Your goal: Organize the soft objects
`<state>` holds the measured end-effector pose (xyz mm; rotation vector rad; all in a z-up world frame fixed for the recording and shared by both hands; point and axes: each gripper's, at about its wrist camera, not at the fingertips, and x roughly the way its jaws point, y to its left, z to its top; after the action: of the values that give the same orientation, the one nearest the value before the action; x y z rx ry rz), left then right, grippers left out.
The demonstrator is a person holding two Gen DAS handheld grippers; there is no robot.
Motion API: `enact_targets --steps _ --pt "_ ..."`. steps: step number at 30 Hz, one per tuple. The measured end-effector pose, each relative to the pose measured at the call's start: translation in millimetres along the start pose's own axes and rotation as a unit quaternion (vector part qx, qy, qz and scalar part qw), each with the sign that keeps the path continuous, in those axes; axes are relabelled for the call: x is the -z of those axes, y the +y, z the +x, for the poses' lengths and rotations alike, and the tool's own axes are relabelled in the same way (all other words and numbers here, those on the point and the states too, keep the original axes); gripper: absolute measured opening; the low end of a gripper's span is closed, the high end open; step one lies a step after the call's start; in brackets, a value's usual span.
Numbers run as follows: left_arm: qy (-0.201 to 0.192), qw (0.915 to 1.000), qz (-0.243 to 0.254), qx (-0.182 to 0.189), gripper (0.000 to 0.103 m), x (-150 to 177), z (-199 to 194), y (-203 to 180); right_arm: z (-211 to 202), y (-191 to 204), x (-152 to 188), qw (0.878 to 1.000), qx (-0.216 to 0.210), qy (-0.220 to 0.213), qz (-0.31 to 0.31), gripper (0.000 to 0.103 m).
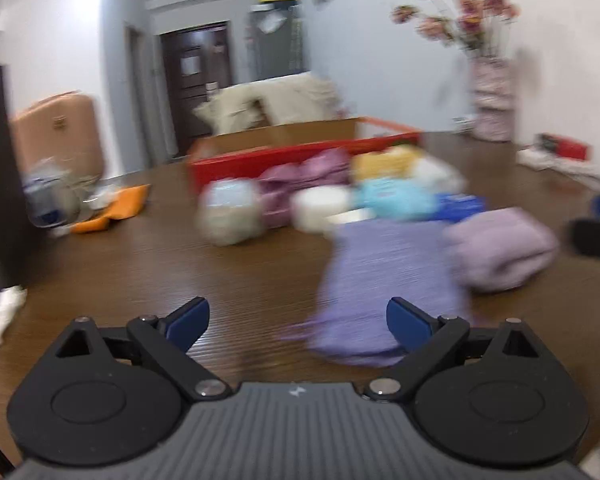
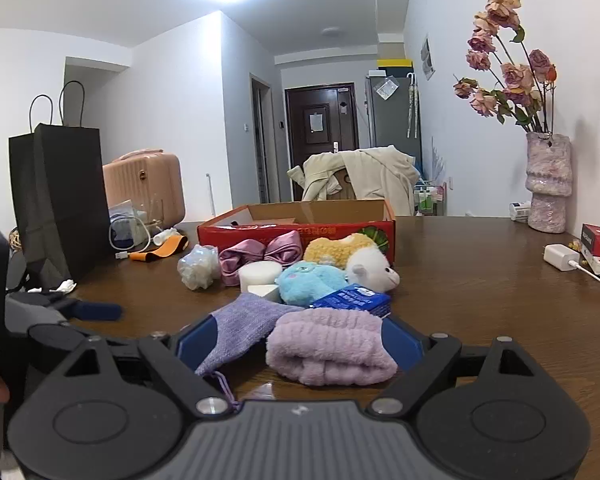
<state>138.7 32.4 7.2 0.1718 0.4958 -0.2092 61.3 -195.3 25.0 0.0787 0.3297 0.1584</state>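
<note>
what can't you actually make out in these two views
- Left wrist view: motion blur smears the pile of soft toys; single items are hard to name.
- Right wrist view: the wall of the red cardboard box hides its inside.
- Right wrist view: the right gripper flanks the lilac towel and purple pouch; contact is unclear.
- Right wrist view: print on the blue packet is too small.

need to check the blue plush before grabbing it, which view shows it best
The right wrist view: the blue plush is sharp there, lying among the pile in front of the red box. The left wrist view shows it only as a motion-blurred blue patch.
</note>
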Motion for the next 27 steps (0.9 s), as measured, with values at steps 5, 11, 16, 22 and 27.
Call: enact_targets --steps 5,11,16,22,27 --pt "-0.007 0.9956 -0.094 0.004 0.095 -3.3 -13.4 44.5 8.6 6.6 0.5 1.0 -0.017 0.003 -0.004 0.088" --pt "-0.009 0.9895 -0.088 0.114 0.097 -16.3 -11.1 -0.9 49.6 3.4 -29.7 0.999 -0.037 0.024 -0.003 0.071" --pt "0.035 0.9937 -0.022 0.104 0.087 -11.7 10.8 -39.6 90.4 -12.0 -59.9 0.996 -0.065 0.061 -0.007 0.055" --pt "0.067 0.995 -0.058 0.047 0.074 -5.7 17.5 1.8 137.7 -0.7 -70.9 0.984 -0.119 0.13 -0.04 0.05" --pt "0.06 0.987 -0.141 0.049 0.076 -10.7 15.0 49.3 160.9 12.6 -63.8 0.973 -0.154 0.171 -0.033 0.05"
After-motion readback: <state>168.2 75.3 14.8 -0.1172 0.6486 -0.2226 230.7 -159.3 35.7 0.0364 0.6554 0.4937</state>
